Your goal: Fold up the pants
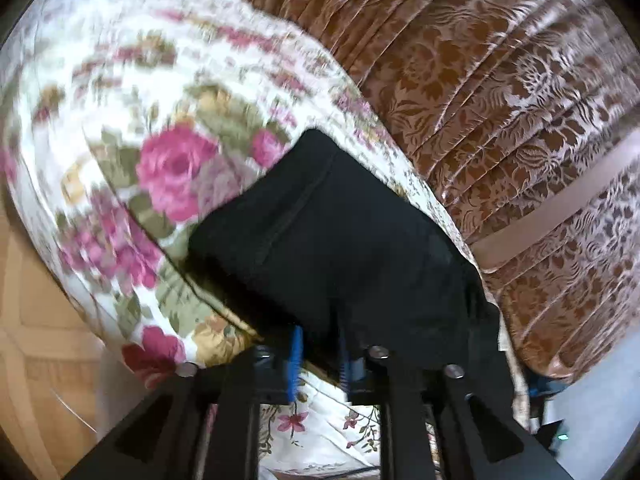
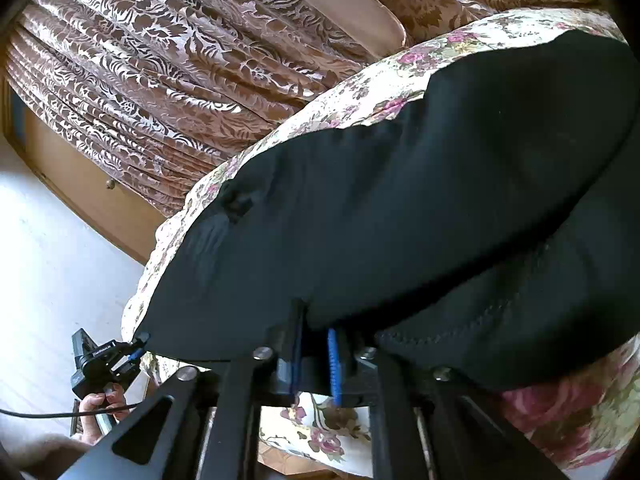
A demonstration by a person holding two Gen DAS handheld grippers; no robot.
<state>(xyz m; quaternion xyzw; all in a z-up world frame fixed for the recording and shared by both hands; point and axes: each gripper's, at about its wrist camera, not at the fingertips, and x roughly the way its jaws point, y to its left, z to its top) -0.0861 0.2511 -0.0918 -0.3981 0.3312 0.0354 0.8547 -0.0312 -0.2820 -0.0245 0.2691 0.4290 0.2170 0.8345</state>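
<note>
Black pants [image 2: 400, 208] lie spread across a floral bedspread [image 2: 344, 100]. My right gripper [image 2: 314, 344] is shut on the near edge of the pants, its blue-padded fingers [image 2: 333, 364] close together with cloth draped over them. My left gripper [image 1: 320, 354] is shut on another edge of the pants [image 1: 332, 232], cloth hanging over its blue-padded fingers [image 1: 296, 360]. In the right wrist view the left gripper [image 2: 138, 350] pinches the pants' corner at the lower left, held by a hand [image 2: 100, 408].
A brown floral curtain [image 2: 160, 60] hangs behind the bed; it also shows in the left wrist view [image 1: 500, 100]. A wooden panel [image 2: 80, 184] and pale wall lie left. A cable [image 2: 40, 414] trails from the left gripper.
</note>
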